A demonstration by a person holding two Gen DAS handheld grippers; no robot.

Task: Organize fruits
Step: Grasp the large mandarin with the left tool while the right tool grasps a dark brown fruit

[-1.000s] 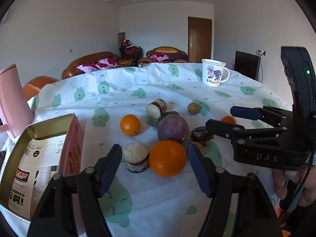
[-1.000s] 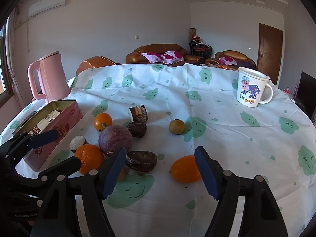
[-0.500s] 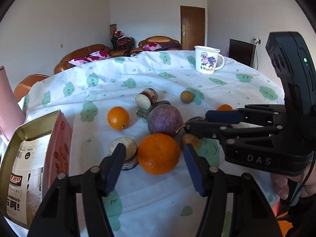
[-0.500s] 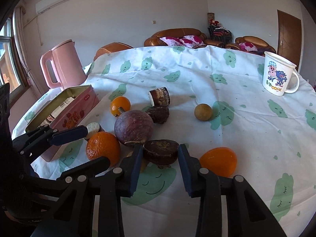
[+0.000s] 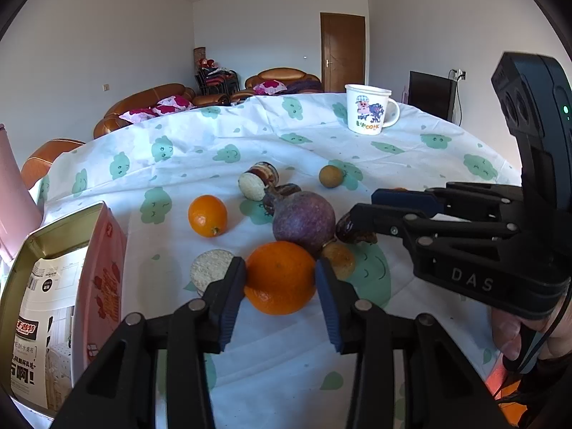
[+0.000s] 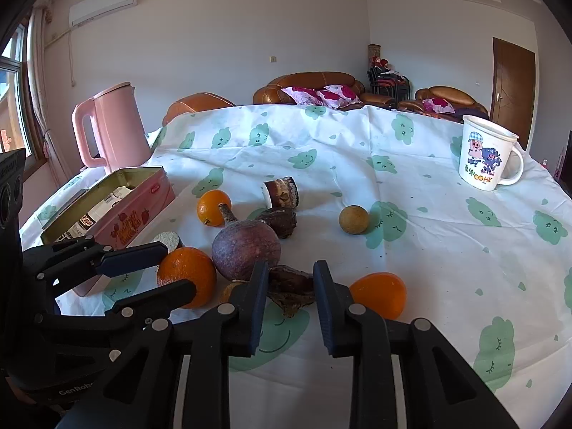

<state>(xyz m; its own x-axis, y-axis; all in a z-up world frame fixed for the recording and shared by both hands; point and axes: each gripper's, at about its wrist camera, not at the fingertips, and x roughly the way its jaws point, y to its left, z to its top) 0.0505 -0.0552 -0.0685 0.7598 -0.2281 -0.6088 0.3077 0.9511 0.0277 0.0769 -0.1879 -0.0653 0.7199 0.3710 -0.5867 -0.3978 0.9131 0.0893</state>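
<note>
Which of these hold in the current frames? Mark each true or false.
1. The left hand-held gripper has its pads on either side of the large orange. True; its jaws are closing.
2. The right hand-held gripper is around the purple round fruit. False: the dark shrivelled fruit is between its closing jaws.
3. The mug lies on its side. False: it stands upright.
4. The pink tin is open. True.
5. The pink kettle stands behind the tin. True.
6. The small tan ball touches the mug. False: they are well apart.
</note>
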